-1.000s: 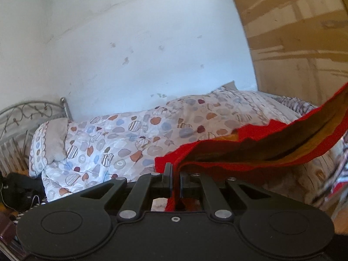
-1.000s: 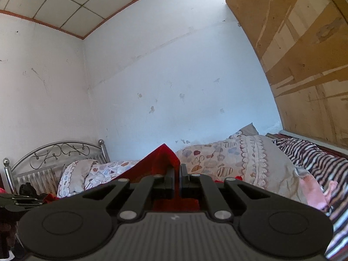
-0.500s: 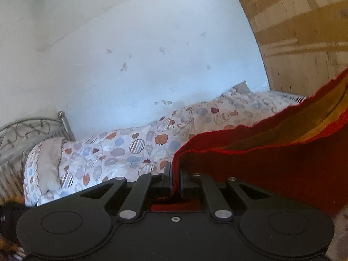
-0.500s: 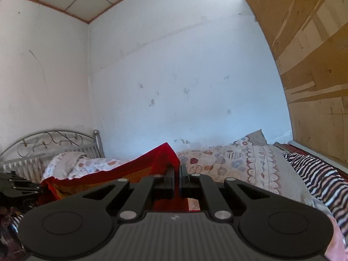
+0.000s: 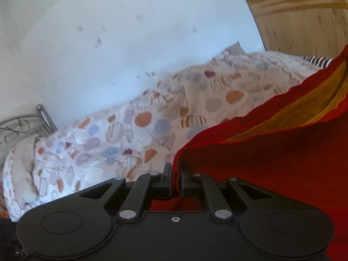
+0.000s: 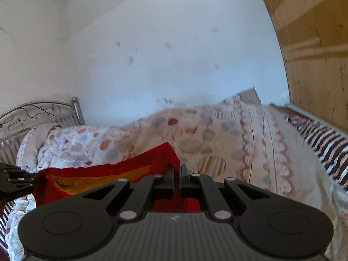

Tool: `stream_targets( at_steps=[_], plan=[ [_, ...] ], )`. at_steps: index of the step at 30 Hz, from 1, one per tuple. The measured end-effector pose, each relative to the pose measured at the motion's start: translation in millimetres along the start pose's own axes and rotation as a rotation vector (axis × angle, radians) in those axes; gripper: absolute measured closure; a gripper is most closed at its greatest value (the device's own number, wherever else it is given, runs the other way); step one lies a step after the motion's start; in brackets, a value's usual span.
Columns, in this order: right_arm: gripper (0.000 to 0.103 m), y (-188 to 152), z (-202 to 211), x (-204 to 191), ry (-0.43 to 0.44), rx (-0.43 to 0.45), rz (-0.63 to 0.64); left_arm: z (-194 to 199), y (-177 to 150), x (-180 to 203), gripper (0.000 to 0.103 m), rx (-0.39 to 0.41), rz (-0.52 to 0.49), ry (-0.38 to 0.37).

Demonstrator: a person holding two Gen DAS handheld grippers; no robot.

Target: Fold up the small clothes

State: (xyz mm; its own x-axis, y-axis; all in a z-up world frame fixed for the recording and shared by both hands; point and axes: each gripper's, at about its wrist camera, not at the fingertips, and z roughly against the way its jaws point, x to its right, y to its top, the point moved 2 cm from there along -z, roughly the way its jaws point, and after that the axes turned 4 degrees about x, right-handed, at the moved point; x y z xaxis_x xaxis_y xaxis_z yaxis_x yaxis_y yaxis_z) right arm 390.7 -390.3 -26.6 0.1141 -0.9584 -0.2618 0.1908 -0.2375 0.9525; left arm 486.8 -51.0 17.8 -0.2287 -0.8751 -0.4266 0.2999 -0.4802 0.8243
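Observation:
A red garment with an orange inner lining (image 5: 271, 152) hangs stretched between both grippers above the bed. My left gripper (image 5: 175, 174) is shut on one corner of it; the cloth fills the right half of the left wrist view. My right gripper (image 6: 176, 174) is shut on the other corner. In the right wrist view the red garment (image 6: 104, 174) runs left to the left gripper (image 6: 15, 179) at the frame's left edge.
A spotted quilt (image 6: 195, 134) covers the bed below. A metal headboard (image 6: 39, 113) stands at the left. A striped blanket (image 6: 322, 143) lies at the right. A white wall (image 6: 163, 54) is behind and a wooden panel (image 6: 315, 43) at the right.
Both grippers have dropped toward the bed with the garment still held. The garment's top edge now sits lower over the quilt, and the quilt looms larger in both views.

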Motion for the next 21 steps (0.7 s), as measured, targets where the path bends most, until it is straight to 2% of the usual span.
stream_targets(
  at_steps=[8,13,17,20,21],
  plan=[
    [0.099,-19,-48,17,-0.037,-0.092,-0.047,-56,-20,9,0.093,-0.090,0.053,-0.034],
    [0.098,-27,-66,26,-0.061,-0.135,-0.074,-76,-26,10,0.086,-0.117,0.044,-0.038],
    [0.098,-35,-75,30,-0.076,-0.167,-0.086,-85,-28,-4,0.083,-0.122,0.054,0.045],
    [0.098,-41,-79,33,-0.085,-0.181,-0.093,-87,-30,-28,0.071,-0.133,0.166,0.033],
    [0.098,-43,-80,34,-0.089,-0.186,-0.097,-86,-31,-36,0.063,-0.134,0.203,0.040]
  ],
)
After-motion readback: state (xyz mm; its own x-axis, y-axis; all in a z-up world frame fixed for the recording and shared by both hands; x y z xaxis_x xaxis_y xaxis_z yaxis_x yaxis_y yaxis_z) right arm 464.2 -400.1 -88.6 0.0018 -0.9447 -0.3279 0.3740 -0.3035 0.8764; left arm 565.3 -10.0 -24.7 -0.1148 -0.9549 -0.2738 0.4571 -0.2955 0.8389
